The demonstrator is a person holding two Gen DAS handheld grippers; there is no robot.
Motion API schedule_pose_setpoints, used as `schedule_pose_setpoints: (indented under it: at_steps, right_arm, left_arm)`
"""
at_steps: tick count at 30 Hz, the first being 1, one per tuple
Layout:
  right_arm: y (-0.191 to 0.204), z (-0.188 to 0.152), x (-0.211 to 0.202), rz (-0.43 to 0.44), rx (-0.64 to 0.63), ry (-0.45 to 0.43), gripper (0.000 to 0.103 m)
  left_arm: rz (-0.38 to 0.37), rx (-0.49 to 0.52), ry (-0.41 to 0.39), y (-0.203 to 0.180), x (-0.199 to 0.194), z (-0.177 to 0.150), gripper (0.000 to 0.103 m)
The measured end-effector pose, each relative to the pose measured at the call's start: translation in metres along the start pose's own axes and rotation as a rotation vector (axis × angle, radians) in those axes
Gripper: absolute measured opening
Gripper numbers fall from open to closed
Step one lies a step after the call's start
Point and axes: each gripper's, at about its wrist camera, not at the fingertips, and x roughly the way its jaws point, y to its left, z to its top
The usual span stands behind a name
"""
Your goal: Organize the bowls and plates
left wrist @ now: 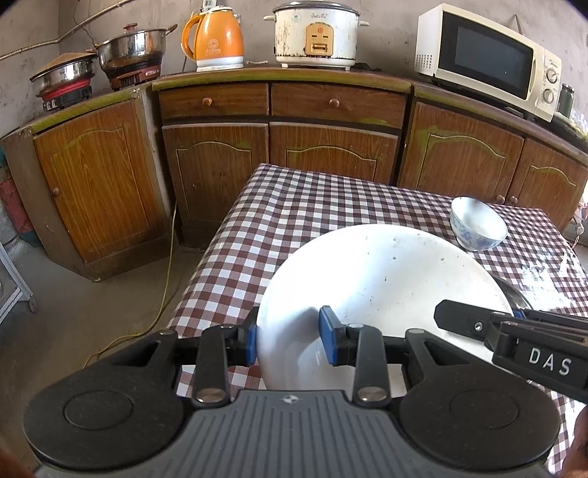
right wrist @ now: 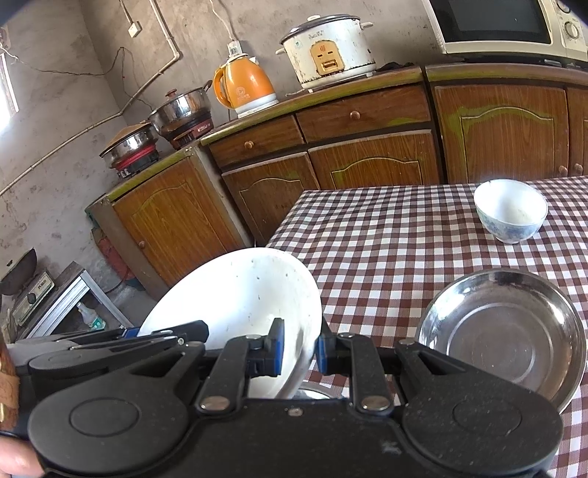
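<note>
A large white plate [left wrist: 382, 279] is held tilted above the checked table [left wrist: 294, 206]. My left gripper [left wrist: 290, 340] is shut on its left rim. My right gripper [right wrist: 299, 351] is shut on its right rim, where the white plate [right wrist: 239, 294] shows again. The right gripper also shows in the left wrist view [left wrist: 477, 323]. A steel plate [right wrist: 503, 331] lies on the table right of the white plate, and its edge shows behind the plate in the left wrist view [left wrist: 514, 294]. A blue-and-white bowl [left wrist: 477, 224] stands upright further back, also in the right wrist view [right wrist: 511, 209].
Wooden cabinets [left wrist: 220, 165] stand behind the table, bearing an orange kettle [left wrist: 217, 40], a rice cooker [left wrist: 316, 33], a microwave [left wrist: 485, 59] and steel pots [left wrist: 132, 47]. A yellow cable [left wrist: 165, 294] lies on the floor left of the table.
</note>
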Motion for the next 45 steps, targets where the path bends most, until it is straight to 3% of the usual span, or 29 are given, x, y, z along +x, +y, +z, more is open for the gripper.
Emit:
schedule_pose_setpoints:
  at_steps: [45]
  right_arm:
    - [0.001, -0.057, 0.014, 0.020, 0.004, 0.128, 0.023]
  left_arm:
    - [0.026, -0.018, 0.089, 0.017, 0.005, -0.048, 0.034]
